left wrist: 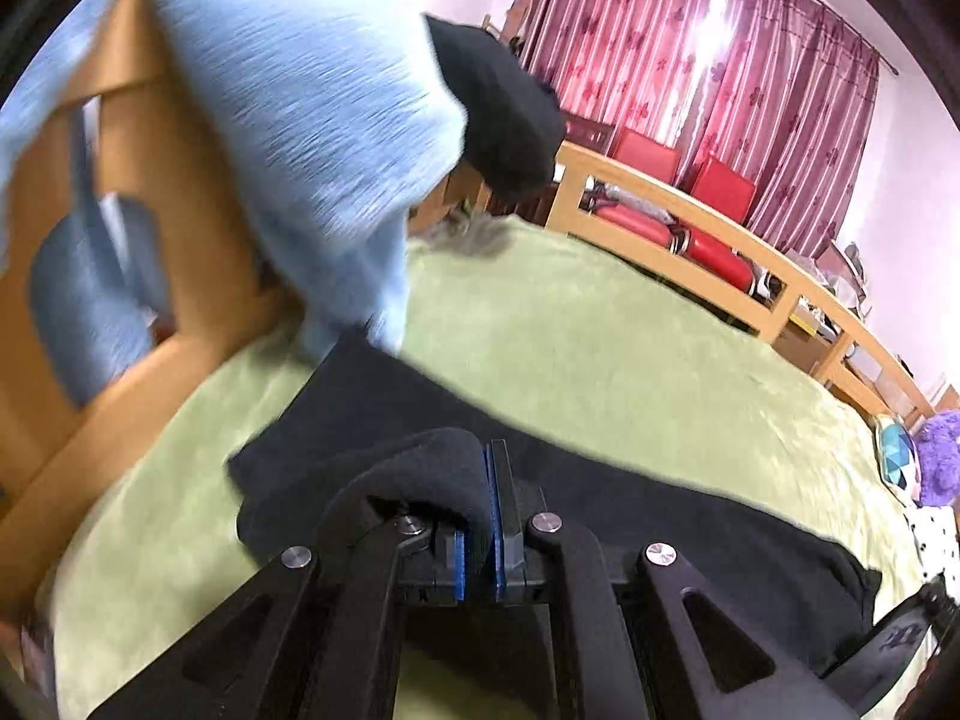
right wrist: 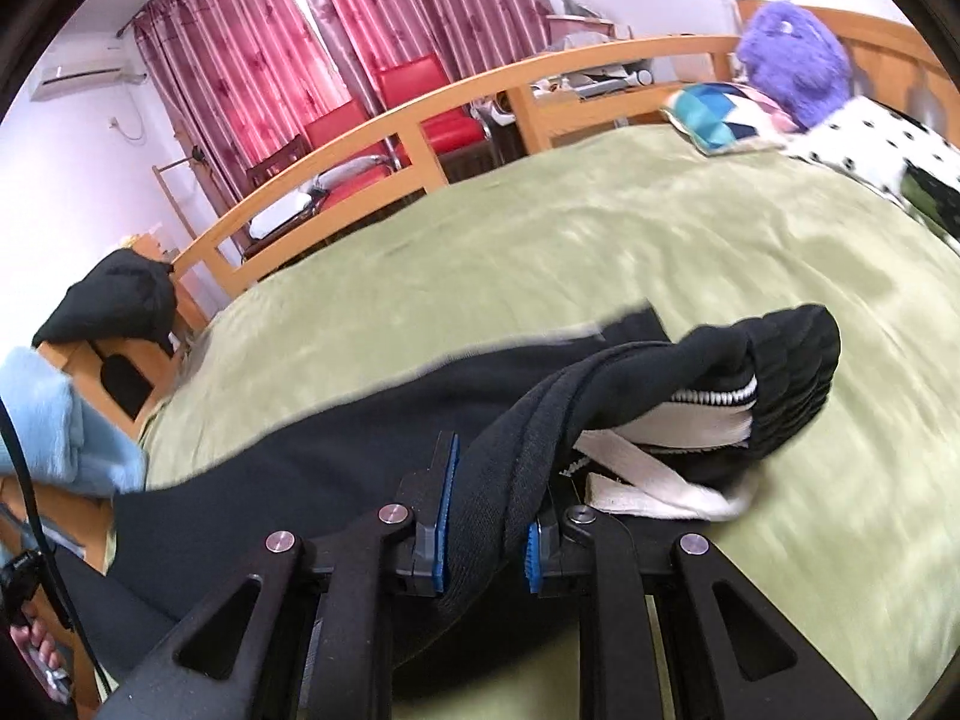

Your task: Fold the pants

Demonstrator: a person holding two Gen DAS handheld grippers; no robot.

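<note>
Clamped in the left tongs (left wrist: 477, 516), right under the lens: a fold of the black pants (left wrist: 600, 498), blue pads shut tight on the cloth at one end. Clamped likewise in the right tongs (right wrist: 486, 516): a thicker bunch of the same pants (right wrist: 336, 438), at the waistband end (right wrist: 780, 360), with the white drawstring (right wrist: 654, 492) spilling out past the fingers. Both ends pinched, then, and the garment slung between the two, partly raised off the green bed cover (right wrist: 540, 252).

Long axis across the bed, from the left tongs toward the right, with the middle sagging onto the cover. Neither hand nearer than the other, each already at its own end. Judged next: carrying one end over to meet the other, along that axis, so the sag in the middle becomes the crease. Risk seen: the loose drawstring and bunched waistband folding in crooked. Beyond, at the wooden bed frame (left wrist: 690, 222), a light blue garment (left wrist: 288, 120), well apart from the work.
</note>
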